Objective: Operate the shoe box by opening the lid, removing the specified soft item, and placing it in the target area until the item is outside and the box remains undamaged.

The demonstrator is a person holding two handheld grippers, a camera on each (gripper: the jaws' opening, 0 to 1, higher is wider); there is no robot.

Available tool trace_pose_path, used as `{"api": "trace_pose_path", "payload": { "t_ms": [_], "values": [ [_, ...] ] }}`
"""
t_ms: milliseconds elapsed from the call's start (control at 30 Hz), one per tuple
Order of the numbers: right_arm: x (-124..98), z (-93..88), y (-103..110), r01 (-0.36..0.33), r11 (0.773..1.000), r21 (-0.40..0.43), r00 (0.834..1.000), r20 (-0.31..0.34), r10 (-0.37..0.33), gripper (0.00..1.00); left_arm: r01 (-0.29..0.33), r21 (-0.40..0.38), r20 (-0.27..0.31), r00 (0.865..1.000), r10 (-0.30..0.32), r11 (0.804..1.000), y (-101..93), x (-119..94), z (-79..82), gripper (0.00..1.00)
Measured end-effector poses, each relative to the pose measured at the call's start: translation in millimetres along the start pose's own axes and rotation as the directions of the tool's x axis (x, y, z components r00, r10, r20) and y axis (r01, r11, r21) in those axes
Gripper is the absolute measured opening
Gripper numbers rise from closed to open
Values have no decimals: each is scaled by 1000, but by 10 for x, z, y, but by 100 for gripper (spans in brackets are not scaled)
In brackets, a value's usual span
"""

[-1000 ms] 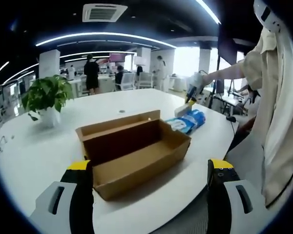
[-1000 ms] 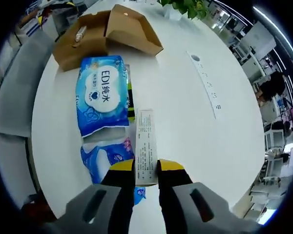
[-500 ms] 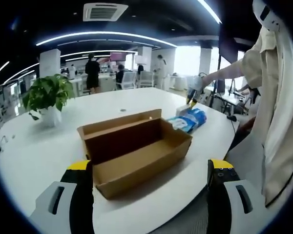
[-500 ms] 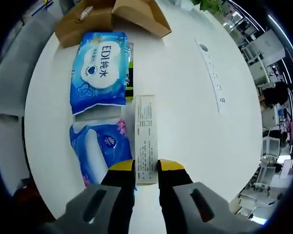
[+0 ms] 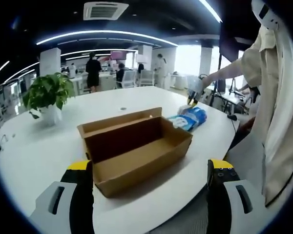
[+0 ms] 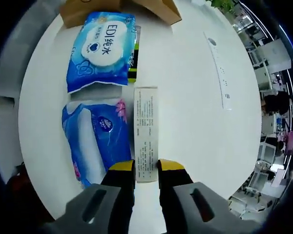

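1. The shoe box (image 5: 136,148) sits open on the white bench (image 5: 34,156). Its lid stands up along the far side. What shows of its inside is bare cardboard, and the walls look sound, with no tear or crush visible.

2. The left hand-held gripper (image 5: 150,180) hovers at the near edge of the bench with its jaws spread wide, one to each side of the box and touching nothing.

3. In the right gripper view, the right hand-held gripper (image 6: 146,168) has its jaws closed on the near end of a slim white carton (image 6: 145,131) printed with small text. The carton reaches away from the jaws over the bench; I cannot tell whether it is lifted or resting.

4. Just left of the carton lie two soft packs: a blue wet-wipe pack (image 6: 101,48) farther off, near the box corner, and a blue tissue pack (image 6: 98,141) closer in. A thin dark-and-green item (image 6: 133,61) shows along the wipe pack's right edge.

5. In the left gripper view the same blue packs (image 5: 189,118) lie beyond the box's right end, where the person's outstretched arm (image 5: 224,75) reaches.

6. Judging progress: the lid is open and the soft items are out on the bench, so the removal looks done. What seems left is setting down and releasing the carton.
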State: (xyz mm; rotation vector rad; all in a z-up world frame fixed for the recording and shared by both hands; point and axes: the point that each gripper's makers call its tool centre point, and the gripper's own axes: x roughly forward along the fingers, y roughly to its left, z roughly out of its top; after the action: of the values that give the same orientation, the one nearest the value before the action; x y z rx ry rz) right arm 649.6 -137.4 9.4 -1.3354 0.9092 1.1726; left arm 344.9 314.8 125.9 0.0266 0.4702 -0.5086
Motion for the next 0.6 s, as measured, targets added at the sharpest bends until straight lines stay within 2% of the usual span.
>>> {"api": "trace_pose_path", "payload": {
  "t_ms": [333, 600],
  "values": [
    [-4, -34, 32, -18, 999, -26, 1000, -12, 17, 15, -6, 5, 0, 1000, 6, 1000, 22, -15, 4, 100],
    [-10, -25, -9, -4, 999, -44, 1000, -27, 3, 16, -12, 8, -14, 1000, 12, 1000, 48, 1, -22, 98]
  ]
}}
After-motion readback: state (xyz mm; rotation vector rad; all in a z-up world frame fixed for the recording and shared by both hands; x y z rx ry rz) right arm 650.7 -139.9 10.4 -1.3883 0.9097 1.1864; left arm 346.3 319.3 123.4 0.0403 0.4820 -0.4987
